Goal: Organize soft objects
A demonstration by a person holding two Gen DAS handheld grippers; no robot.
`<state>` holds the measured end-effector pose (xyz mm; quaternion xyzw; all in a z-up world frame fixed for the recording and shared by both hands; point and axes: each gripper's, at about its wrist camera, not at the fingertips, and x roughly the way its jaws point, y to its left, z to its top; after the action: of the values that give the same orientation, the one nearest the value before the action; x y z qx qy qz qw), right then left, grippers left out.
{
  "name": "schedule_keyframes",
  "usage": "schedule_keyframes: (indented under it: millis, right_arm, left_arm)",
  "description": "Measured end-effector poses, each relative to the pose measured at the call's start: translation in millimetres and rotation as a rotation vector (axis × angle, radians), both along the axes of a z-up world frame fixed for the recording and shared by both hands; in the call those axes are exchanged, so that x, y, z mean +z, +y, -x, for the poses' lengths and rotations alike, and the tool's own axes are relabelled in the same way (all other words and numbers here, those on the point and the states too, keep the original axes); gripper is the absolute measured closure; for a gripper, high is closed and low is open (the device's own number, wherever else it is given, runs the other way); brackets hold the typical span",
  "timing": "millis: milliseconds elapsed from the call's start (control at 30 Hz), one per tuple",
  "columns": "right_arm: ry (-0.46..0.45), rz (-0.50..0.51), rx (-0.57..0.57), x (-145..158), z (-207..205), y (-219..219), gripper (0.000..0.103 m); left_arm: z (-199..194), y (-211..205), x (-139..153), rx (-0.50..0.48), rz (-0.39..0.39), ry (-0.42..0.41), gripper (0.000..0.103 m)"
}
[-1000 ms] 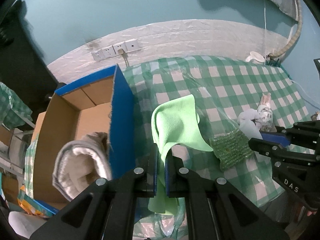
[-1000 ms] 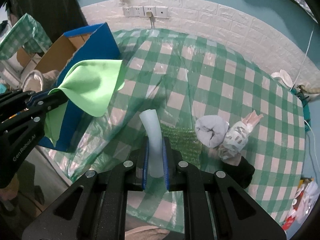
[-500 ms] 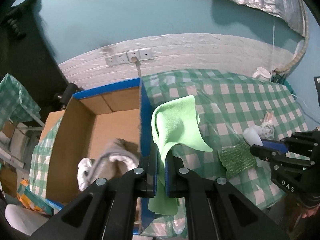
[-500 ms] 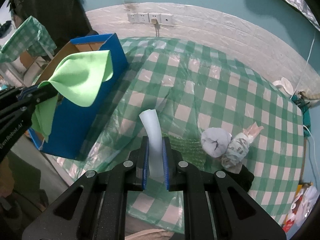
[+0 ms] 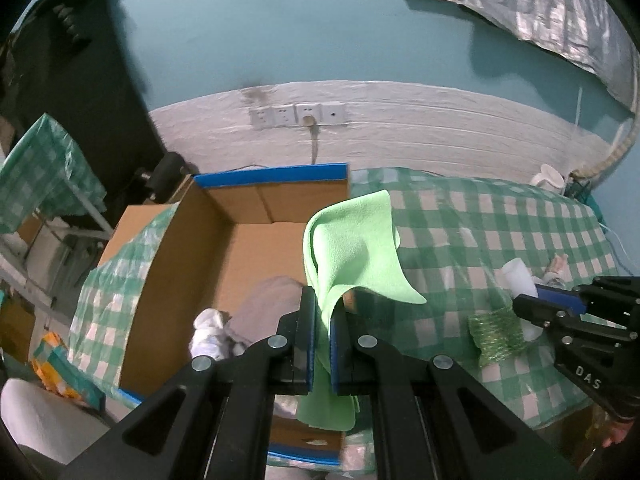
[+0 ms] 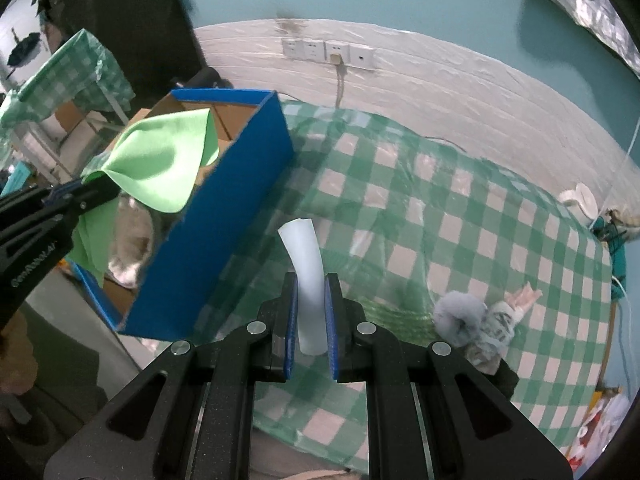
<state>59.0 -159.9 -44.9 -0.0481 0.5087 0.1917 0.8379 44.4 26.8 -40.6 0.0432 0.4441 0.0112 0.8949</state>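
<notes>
A soft, fleecy lime-green cloth (image 5: 352, 256) droops in loose folds from the left gripper (image 5: 322, 336), whose jaws are clamped on it above the open cardboard box (image 5: 224, 216) with blue outer walls. Inside lie a grey plush roll (image 5: 268, 304) and a white fabric bundle (image 5: 208, 332). The right gripper (image 6: 311, 312) pinches a smooth, curved white strip (image 6: 305, 264) over the green checked tablecloth (image 6: 460, 224), near a glittery green scrubber (image 5: 496, 330).
</notes>
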Motion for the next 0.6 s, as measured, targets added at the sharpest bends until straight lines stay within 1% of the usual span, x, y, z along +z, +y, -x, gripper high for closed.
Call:
schedule_keyframes:
  millis: [267, 467, 600]
  right_arm:
    - [-0.006, 0.004, 0.051, 7, -7, 36, 0.091]
    - [-0.011, 0.006, 0.099, 11, -11, 71, 0.091]
    - [-0.005, 0.004, 0.127, 10, -14, 91, 0.091]
  left_arm:
    - [-1, 30, -15, 0.049, 0.016, 0.035, 0.097]
    - [0, 47, -27, 0.071, 0.022, 0.062, 0.097]
    - [0, 63, -33, 0.093, 0.024, 0.074, 0.097]
